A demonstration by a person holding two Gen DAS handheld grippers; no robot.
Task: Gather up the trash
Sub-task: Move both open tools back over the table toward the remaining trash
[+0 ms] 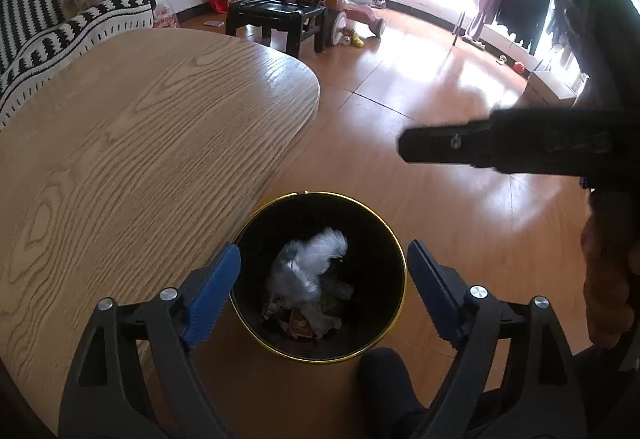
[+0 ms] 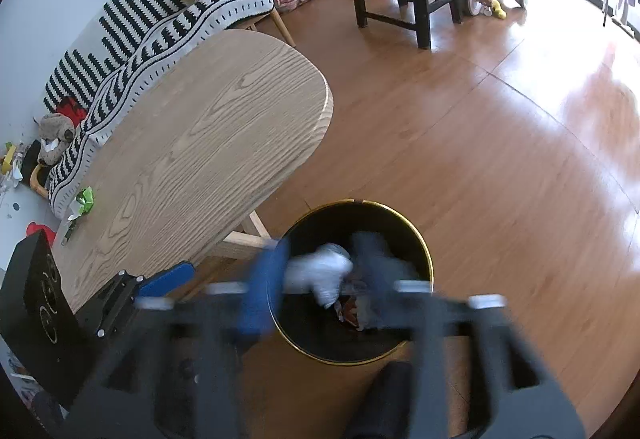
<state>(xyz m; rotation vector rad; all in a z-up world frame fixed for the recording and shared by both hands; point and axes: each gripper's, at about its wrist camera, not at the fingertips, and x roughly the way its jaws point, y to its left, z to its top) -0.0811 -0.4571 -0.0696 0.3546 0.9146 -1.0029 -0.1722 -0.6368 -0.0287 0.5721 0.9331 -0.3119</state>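
Scanning left to right: the table point(image 2: 208, 127) carries a green wrapper point(image 2: 82, 201) near its far-left edge, likely light and crumpled; pinch its middle. The bin point(image 1: 400, 259) on the floor holds white tissue point(image 1: 312, 263). Left gripper point(image 1: 324, 287) and right gripper point(image 2: 320, 271) hang spread above it, empty.

Your right gripper point(image 2: 316, 279) smears into motion blur, so its blue pads lose their edges. The white crumpled tissue point(image 2: 320, 273) blurs too. Scraps deep in the gold-rimmed black bin point(image 1: 394, 239) stay unreadable.
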